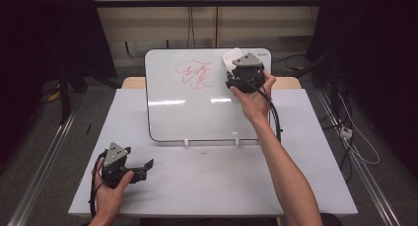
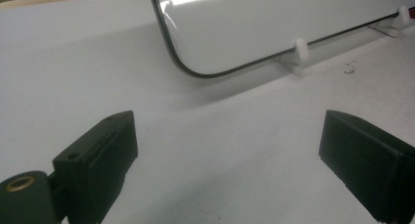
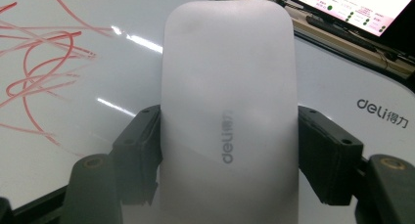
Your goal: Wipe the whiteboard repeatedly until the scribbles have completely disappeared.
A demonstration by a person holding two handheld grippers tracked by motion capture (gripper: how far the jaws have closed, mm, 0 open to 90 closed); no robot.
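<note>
White eraser [image 3: 229, 111] — upright, over whiteboard [image 1: 187, 107], maybe touching

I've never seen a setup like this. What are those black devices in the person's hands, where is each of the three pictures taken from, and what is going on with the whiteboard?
A person holds a hand-operated two-jaw clamp in each hand. The high view looks down on the table; each of the other two views comes from a camera riding on one gripper, looking along its black jaws. A whiteboard leans on small white pegs, with a red scribble on it. The right gripper is shut on a white eraser, held at the board's upper right, beside the scribble. The left gripper rests low over the table with its jaws wide open, holding nothing.
</note>
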